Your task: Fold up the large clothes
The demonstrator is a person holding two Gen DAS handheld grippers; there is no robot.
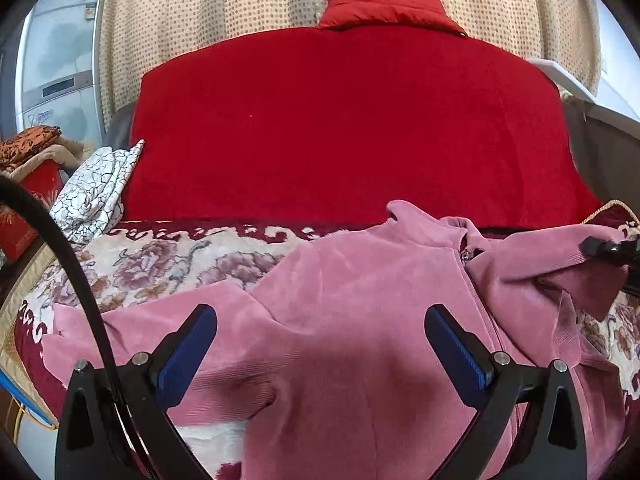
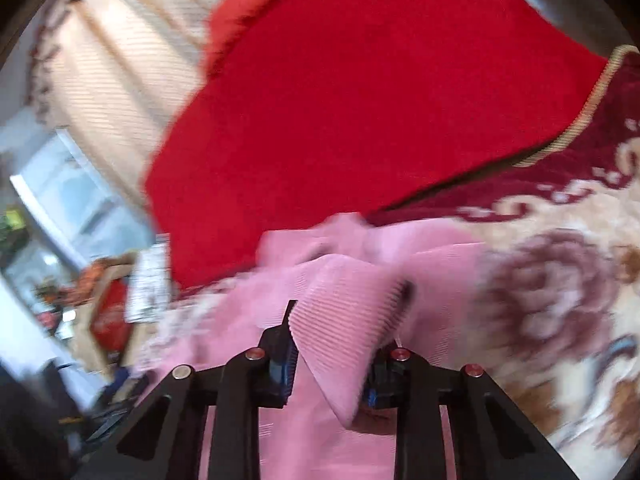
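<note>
Pink ribbed corduroy zip jacket (image 1: pixel 352 320) lies collar toward red blanket (image 1: pixel 340 128), long axis front-to-back; left gripper (image 1: pixel 320 344) spread wide above it, right gripper (image 2: pixel 332 344) clenching 1 fold.

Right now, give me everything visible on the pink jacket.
The pink jacket is a dusty-pink, finely ribbed, corduroy-like garment with a stand collar and a front zipper line. It lies spread front-up but rumpled on the floral blanket, its collar end against the red cover. One sleeve stretches out flat to the picture's left; the other side is bunched and lifted. The right claw is clamped on a fold of that side. The left claw hangs open above the body, not gripping it.
</note>
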